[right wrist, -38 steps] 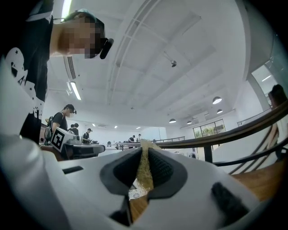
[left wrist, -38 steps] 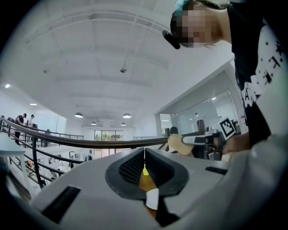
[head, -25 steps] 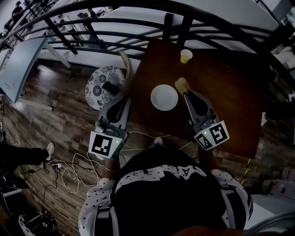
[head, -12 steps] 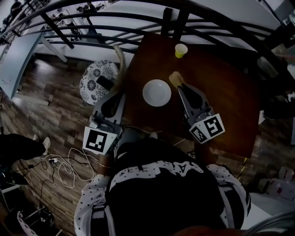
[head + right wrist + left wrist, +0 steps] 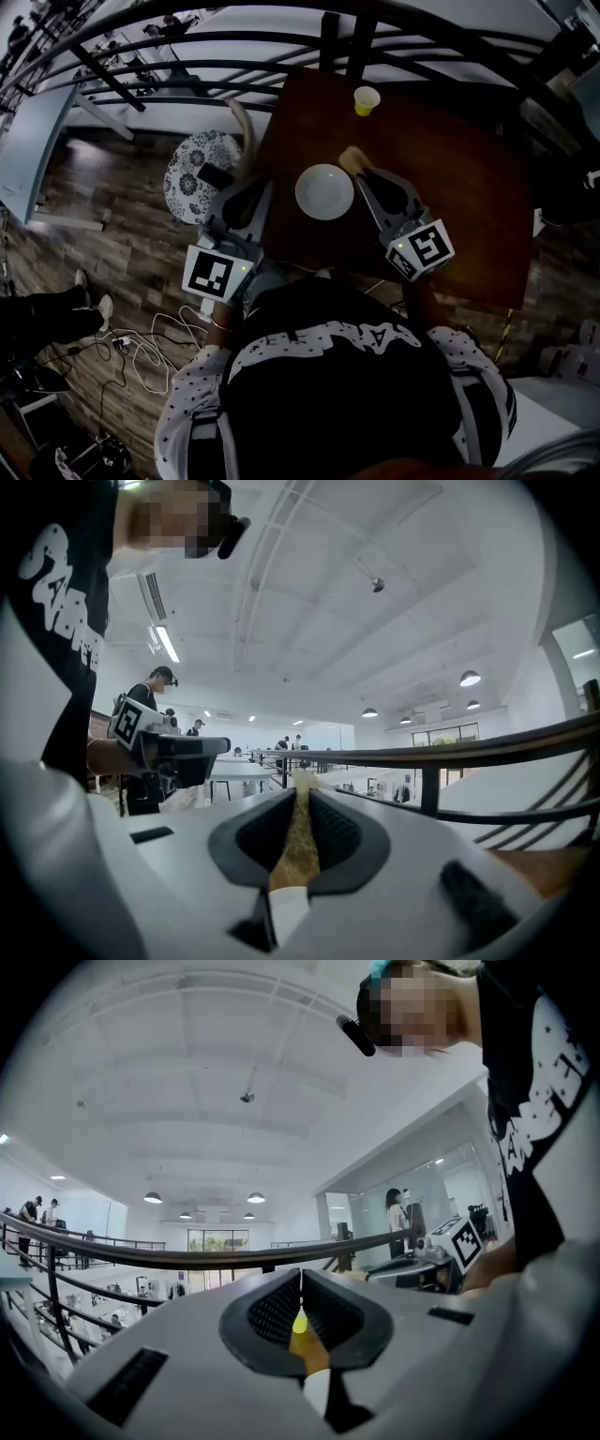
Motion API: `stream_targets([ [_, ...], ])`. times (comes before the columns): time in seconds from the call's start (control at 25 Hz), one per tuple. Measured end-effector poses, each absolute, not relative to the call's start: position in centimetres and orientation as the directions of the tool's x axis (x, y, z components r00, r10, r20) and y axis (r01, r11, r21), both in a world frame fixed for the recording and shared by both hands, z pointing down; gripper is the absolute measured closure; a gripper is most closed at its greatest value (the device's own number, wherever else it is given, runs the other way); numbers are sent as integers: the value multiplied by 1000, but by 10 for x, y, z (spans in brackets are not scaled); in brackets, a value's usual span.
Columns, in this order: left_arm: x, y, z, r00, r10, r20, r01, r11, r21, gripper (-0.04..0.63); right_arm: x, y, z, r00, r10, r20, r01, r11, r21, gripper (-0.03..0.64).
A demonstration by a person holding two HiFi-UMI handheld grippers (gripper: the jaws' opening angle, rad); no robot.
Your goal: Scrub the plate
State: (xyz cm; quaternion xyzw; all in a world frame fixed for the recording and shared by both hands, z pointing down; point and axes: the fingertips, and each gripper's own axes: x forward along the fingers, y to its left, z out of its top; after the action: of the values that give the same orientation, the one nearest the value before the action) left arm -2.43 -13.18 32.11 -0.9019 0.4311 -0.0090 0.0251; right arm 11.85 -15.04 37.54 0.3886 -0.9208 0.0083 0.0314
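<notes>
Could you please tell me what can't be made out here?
White round plate: outside both upward-facing gripper views; dirt too small in head view.
Slim tan thing in left gripper: jaws cover most in its view; too small in head view.
Small yellow cup: contents too small in head view.

- Loads of bare table right of the plate for my right gripper and its clamped sponge.
- Yellow cup near the far edge, well clear of the plate.
- Railing blocks everything beyond.
- My left gripper, pinching a tan strip, hangs off the left edge above a patterned stool.
</notes>
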Motion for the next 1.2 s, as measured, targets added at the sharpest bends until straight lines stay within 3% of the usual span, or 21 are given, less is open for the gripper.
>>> stream_targets([
  [0.44, -30, -145, 335, 637, -770, 18, -770, -638, -28, 580, 102, -167, 411, -673, -718, 177, -729, 684, 5, 568],
  [1.2, -58, -153, 365, 598, -799, 62, -801, -599, 11, 580, 50, -197, 533, -678, -570, 465, -632, 774, 28, 568],
])
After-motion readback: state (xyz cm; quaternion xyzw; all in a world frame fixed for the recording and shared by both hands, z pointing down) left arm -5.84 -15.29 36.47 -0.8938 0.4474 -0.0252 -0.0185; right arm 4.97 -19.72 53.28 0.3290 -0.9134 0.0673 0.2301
